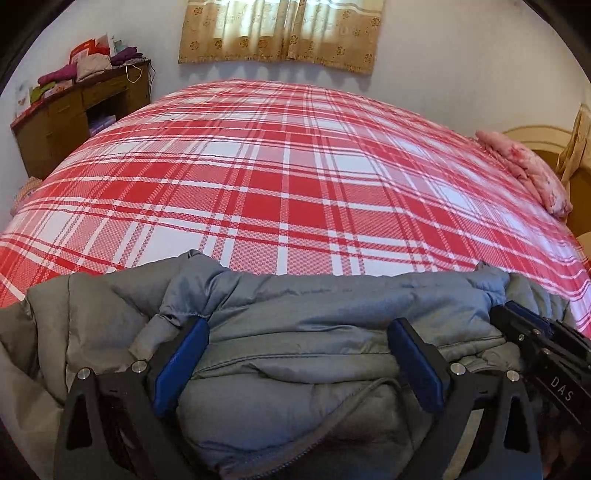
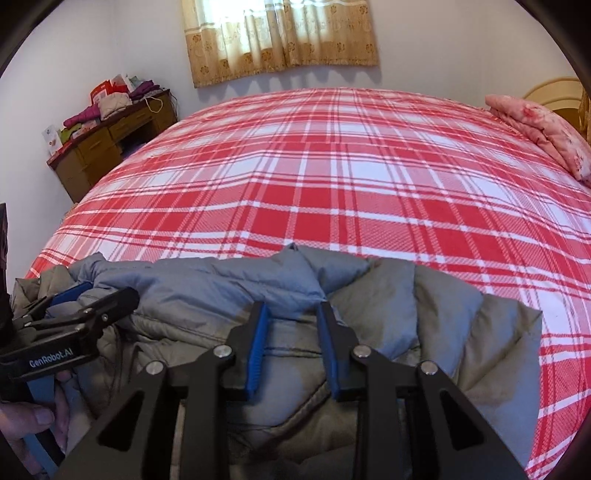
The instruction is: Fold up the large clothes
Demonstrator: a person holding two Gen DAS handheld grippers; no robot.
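Observation:
A grey-blue padded jacket (image 1: 303,332) lies bunched at the near edge of the bed; it also shows in the right wrist view (image 2: 229,291). My left gripper (image 1: 297,328) is open wide, its blue pads (image 1: 184,354) straddling a thick fold of the jacket. My right gripper (image 2: 291,314) is partly open, its blue pads (image 2: 258,347) either side of a raised fold near the jacket's edge. Each gripper shows in the other view, the right one (image 1: 524,321) at the jacket's right end, the left one (image 2: 77,299) at its left end.
The bed (image 1: 295,177) carries a red and white plaid sheet. A pink folded quilt (image 1: 524,170) lies at its right end by the headboard. A wooden desk (image 1: 77,114) with piled clothes stands at far left. A curtain (image 1: 280,29) hangs on the far wall.

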